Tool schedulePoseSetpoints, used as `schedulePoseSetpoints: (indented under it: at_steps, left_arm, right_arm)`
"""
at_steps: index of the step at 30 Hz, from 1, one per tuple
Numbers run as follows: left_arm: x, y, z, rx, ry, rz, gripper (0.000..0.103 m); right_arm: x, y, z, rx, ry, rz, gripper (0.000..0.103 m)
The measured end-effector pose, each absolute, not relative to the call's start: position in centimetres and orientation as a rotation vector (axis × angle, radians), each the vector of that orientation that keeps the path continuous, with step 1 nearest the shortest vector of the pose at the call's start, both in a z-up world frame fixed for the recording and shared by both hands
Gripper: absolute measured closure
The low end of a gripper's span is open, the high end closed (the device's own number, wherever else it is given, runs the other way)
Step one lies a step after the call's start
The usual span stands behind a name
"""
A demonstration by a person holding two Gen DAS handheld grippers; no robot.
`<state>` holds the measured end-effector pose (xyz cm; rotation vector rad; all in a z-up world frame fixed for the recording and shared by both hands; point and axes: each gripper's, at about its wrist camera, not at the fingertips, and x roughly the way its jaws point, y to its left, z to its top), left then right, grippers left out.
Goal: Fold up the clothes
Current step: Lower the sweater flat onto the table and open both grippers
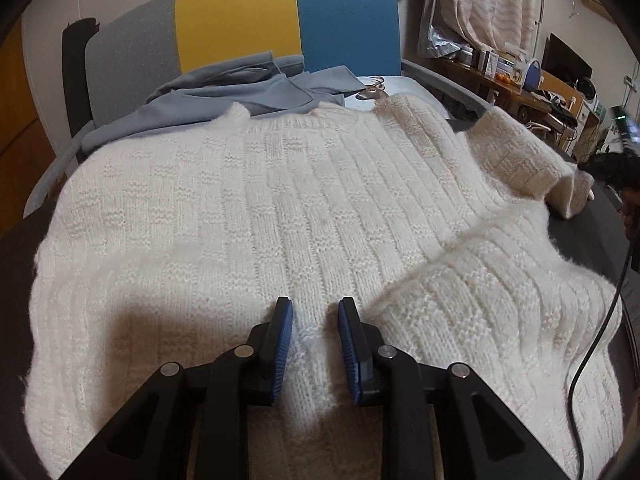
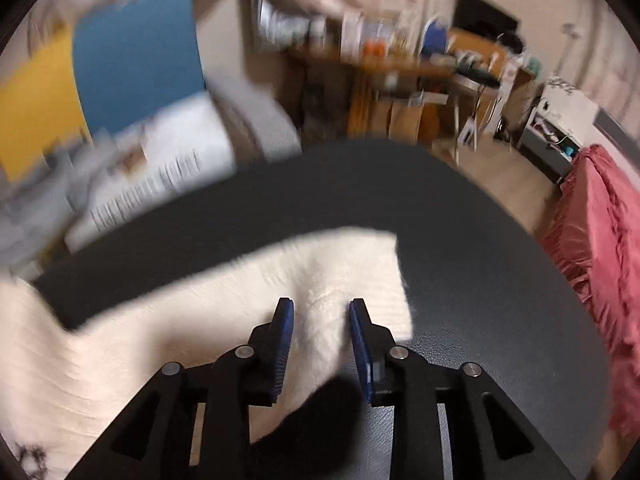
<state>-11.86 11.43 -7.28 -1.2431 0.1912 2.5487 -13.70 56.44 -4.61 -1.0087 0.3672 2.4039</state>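
A cream knitted sweater lies spread flat on a dark surface, one sleeve folded at the far right. My left gripper hovers low over the sweater's near middle, jaws open, nothing between them. In the blurred right wrist view, my right gripper is open with the cuff end of the cream sleeve lying between and under the jaws, on the dark surface. The right gripper also shows at the right edge of the left wrist view, beside the sleeve end.
A grey garment and a white printed one lie behind the sweater against a grey, yellow and blue backrest. A pink cloth hangs at the right. A cluttered desk stands behind. A black cable trails at right.
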Motion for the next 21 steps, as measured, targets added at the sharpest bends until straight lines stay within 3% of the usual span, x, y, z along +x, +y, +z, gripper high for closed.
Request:
schedulePoseSetpoints:
  at_steps: [2,3,6,9,11,16,21]
  left_arm:
    - [-11.8,11.2,-7.2,-1.245,0.175,2.544,0.079]
    - [-11.8,11.2,-7.1,-1.249,0.167,2.54,0.079]
    - [-11.0,10.8,-6.8,-1.249,0.128,2.518,0.079]
    - [-9.6,10.3,-6.6,-1.24,0.101,2.494,0.079]
    - [-8.7,10.0,-6.7,-1.238,0.088,2.485,0.079]
    - [-8.7,9.6,-6.8,-1.241,0.045,2.483,0.079]
    - [-8.8,10.3,-6.7,-1.245,0.093,2.504,0.078]
  right_arm:
    - [-12.7,54.4,-3.0,-0.925,0.396,2.513,0.054]
    - [-12.9,52.8,-2.8,-0.966,0.384,2.574,0.053]
    - [-14.2,50.0,-3.9,-1.12,0.355,2.634,0.054]
    - [-16.0,48.9,-6.7,-1.299,0.334,2.579,0.069]
    - [-17.2,48.2,-8.5,-1.417,0.318,2.536,0.074]
    - [-18.0,49.9,-9.4,-1.348,0.127,2.423,0.073]
    - [-18.0,50.9,-8.1,-1.315,0.202,2.406,0.068]
